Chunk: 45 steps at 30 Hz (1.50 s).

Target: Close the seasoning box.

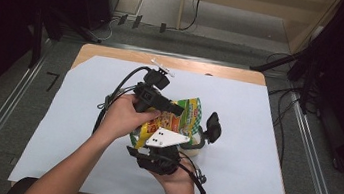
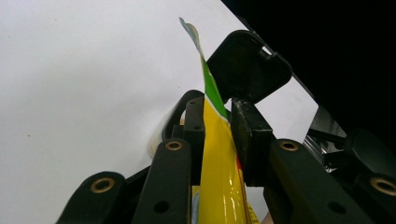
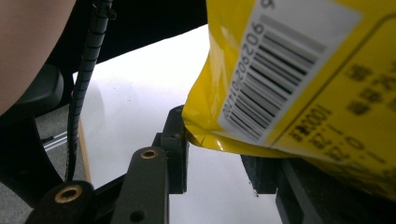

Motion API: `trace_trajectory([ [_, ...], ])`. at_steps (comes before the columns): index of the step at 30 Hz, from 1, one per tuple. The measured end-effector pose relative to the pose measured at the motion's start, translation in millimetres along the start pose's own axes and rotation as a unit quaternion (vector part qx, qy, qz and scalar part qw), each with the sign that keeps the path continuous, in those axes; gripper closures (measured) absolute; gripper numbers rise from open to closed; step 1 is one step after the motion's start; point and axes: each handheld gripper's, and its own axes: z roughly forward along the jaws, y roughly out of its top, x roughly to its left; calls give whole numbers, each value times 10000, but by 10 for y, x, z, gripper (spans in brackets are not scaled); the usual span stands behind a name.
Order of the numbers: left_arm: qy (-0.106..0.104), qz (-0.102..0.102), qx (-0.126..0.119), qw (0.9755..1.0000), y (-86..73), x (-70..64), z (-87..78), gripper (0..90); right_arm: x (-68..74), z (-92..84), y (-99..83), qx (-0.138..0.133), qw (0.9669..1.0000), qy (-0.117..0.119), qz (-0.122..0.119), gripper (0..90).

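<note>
Two grippers hold one yellow snack bag above the white sheet, left gripper clamped on its top edge, right gripper pinching its bottom corner, so the step looks like tearing it open, next needing opposite pulls.

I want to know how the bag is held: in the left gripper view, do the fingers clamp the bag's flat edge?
Yes, the left gripper's fingers press on either side of the yellow bag's thin edge.

One snack bag, two hand-held grippers, left, right, one table
</note>
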Motion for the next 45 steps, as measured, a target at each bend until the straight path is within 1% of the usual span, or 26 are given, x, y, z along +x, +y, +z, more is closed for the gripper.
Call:
trace_trajectory([
  [3,71,0,-17,10000,0,7,-1,775,-2,-4,4,-7,10000,-26,-48,659],
  [5,110,-25,1,9999,-3,28,11,775,-18,19,-3,43,10000,-24,-52,657],
  [7,80,-41,-8,10000,-2,29,9,775,-22,23,-6,76,9999,-63,-54,656],
  [9,48,-41,-17,10000,3,25,-5,775,-4,6,5,18,10000,-27,-21,656],
  [11,52,-38,-20,10000,2,37,-10,775,0,4,11,3,10000,-26,-45,656],
  [14,59,-55,-9,10000,-2,37,8,775,-24,17,1,72,9999,-50,-55,655],
  [18,45,-78,-23,10000,1,48,-5,775,-3,5,8,22,10000,-45,-59,655],
  [21,65,-53,-15,10000,0,42,-11,774,-15,13,4,42,9999,-62,-70,655],
  [22,39,-43,-40,10000,0,36,-17,774,-8,9,5,31,10000,-49,-49,655],
  [24,53,-40,-84,9999,4,19,-41,774,13,-8,16,-26,10000,-53,-76,655],
  [26,66,-26,-72,9999,5,31,-49,775,12,-14,26,-43,9999,-64,-110,655],
  [28,88,-63,-26,9999,1,53,-26,774,0,0,19,1,10000,-48,-80,655],
  [30,88,-64,20,9999,-3,48,-3,774,-8,14,-1,42,10000,-31,-32,655],
  [32,33,-42,9,10000,0,35,-10,774,2,7,-3,14,10000,-9,35,655],
  [35,46,-53,3,10000,1,39,-18,774,4,-3,5,-43,10000,8,18,656],
  [38,38,-87,37,9999,-5,62,5,773,-7,21,-12,26,10000,0,52,656],
  [41,20,-104,11,9999,-3,55,0,772,-4,10,-13,-14,10000,20,74,656],
  [43,56,-79,10,10000,-1,39,-11,771,1,4,-5,-44,10000,23,83,656],
  [45,45,-45,16,10000,-3,29,-13,772,6,7,-5,-53,9999,40,97,657],
])
